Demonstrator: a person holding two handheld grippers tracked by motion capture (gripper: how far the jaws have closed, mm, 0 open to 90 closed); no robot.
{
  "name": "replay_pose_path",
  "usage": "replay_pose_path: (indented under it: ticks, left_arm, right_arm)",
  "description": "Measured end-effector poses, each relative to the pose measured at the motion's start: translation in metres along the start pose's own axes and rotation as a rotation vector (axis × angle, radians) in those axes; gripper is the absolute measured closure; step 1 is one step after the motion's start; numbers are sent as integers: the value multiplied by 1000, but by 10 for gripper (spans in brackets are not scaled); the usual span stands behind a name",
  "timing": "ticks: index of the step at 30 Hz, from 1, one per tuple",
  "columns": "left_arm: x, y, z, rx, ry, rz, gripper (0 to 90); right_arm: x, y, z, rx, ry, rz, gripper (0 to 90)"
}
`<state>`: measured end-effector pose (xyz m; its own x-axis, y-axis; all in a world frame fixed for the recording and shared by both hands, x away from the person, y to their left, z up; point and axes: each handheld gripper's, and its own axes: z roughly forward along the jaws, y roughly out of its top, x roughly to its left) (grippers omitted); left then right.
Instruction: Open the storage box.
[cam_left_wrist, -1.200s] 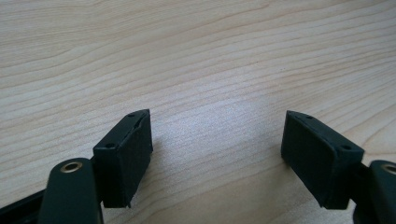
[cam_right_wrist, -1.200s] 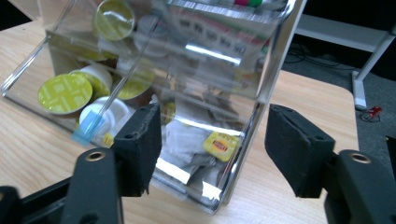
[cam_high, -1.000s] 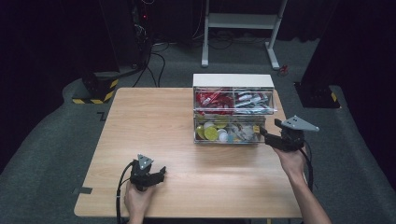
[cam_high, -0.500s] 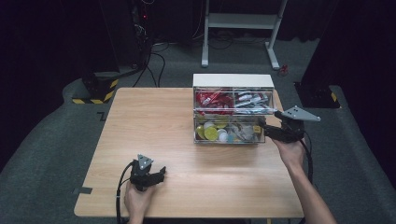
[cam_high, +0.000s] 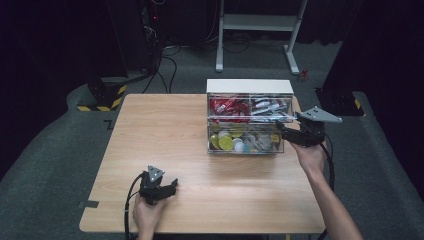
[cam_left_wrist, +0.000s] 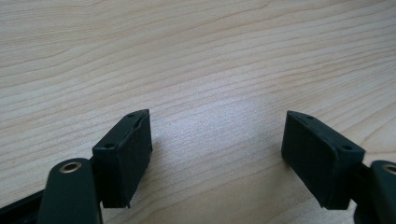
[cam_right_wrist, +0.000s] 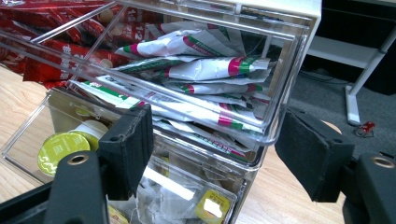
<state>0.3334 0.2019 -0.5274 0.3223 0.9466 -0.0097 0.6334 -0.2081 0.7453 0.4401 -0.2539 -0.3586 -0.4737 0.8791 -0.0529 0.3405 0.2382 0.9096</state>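
Against the frame a second back, the right gripper sits higher in the high view: then it was level with the lower drawer of the clear organiser, now it is up at the seam between that drawer and the upper drawer. Its grey plate, which pointed toward about 4 o'clock, now lies nearly flat and points to 3 o'clock. Its jaws have been opening and then closing a little within that second; nothing is pinched between them. The left gripper has not shifted.

The right forearm runs in from 5 o'clock of the table, wrist raised, the gripper aimed toward 9 o'clock at the organiser's right front corner. In the right gripper view the jaws are spread, and the corner of the upper drawer, pulled out and packed with white sachets, lies between them without either pad pressing on it. Red sachets fill the compartment beside them; green-lidded capsules lie in the drawer below.

The left hand rests at 7 o'clock of the table, its gripper lying low on the wood, jaws spread over bare tabletop.

The organiser stands at 2 o'clock of the table, against the far edge.
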Motion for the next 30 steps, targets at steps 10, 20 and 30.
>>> replay_pose_path:
  ticks: [10,20,30]
  left_arm:
    - [0,0,0,0,3,2,249]
    - [0,0,0,-1,4,4,249]
    - [-1,0,0,-2,1,4,253]
  right_arm:
    - [0,8,-1,8,-25,-10,294]
    - [1,19,-6,-1,-38,-25,298]
    - [-3,36,-12,-18,-22,5,299]
